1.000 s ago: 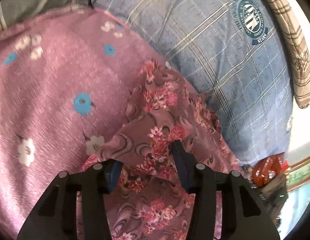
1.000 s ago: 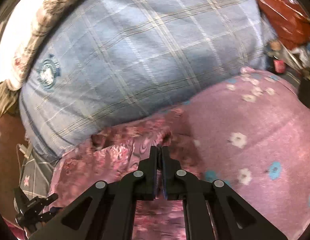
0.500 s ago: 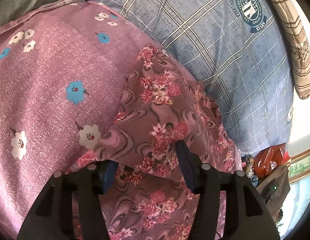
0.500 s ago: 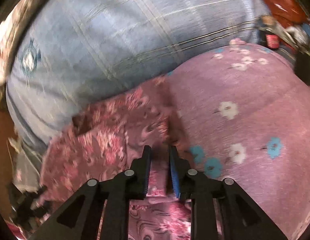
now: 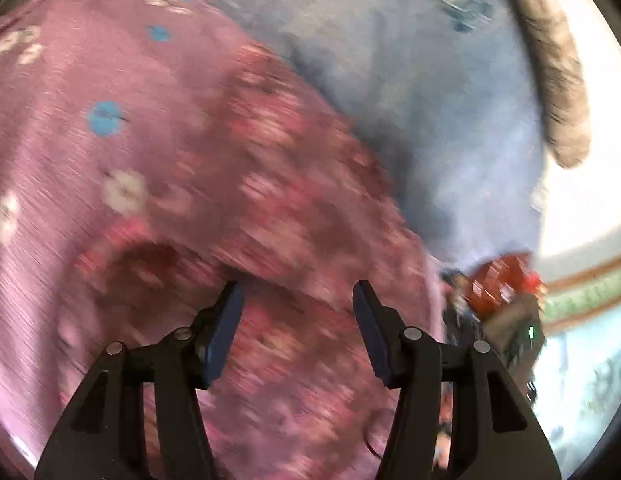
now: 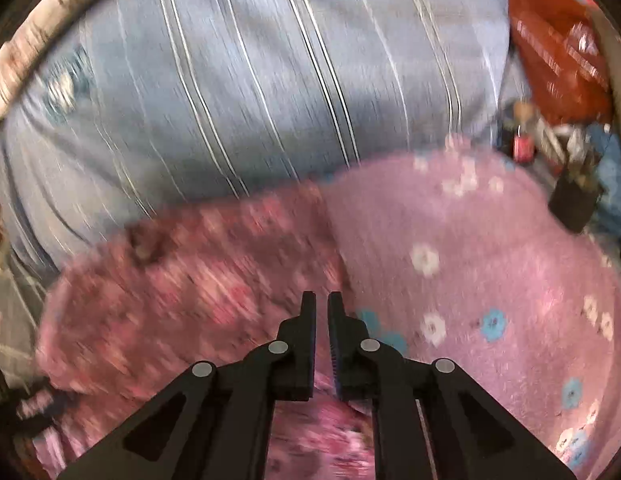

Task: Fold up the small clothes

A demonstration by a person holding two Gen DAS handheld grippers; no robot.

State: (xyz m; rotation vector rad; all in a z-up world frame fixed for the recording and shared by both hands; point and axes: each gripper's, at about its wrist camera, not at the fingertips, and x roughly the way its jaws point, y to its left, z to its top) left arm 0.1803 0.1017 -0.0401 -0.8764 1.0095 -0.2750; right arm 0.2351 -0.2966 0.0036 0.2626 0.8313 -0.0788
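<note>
A small mauve garment with red flowers (image 5: 294, 208) lies folded on a pink flowered blanket (image 5: 90, 152). My left gripper (image 5: 296, 300) is open and empty, its fingers just above the garment's near part. In the right wrist view the same garment (image 6: 198, 280) lies left of centre on the pink blanket (image 6: 490, 280). My right gripper (image 6: 320, 304) is nearly closed with a narrow gap and nothing between the fingers, above the garment's right edge. Both views are blurred by motion.
A blue checked pillow (image 5: 422, 92) (image 6: 250, 80) lies right behind the garment. A red packet (image 5: 498, 284) (image 6: 558, 56) and small clutter (image 6: 566, 168) sit past the bed's edge. A plaid cloth (image 5: 558, 80) lies beyond the pillow.
My left gripper has let go of the garment's fold and pulled back, fingers wider apart. My right gripper opened off the cloth, then nearly closed again, and drew back. The garment now lies flat.
</note>
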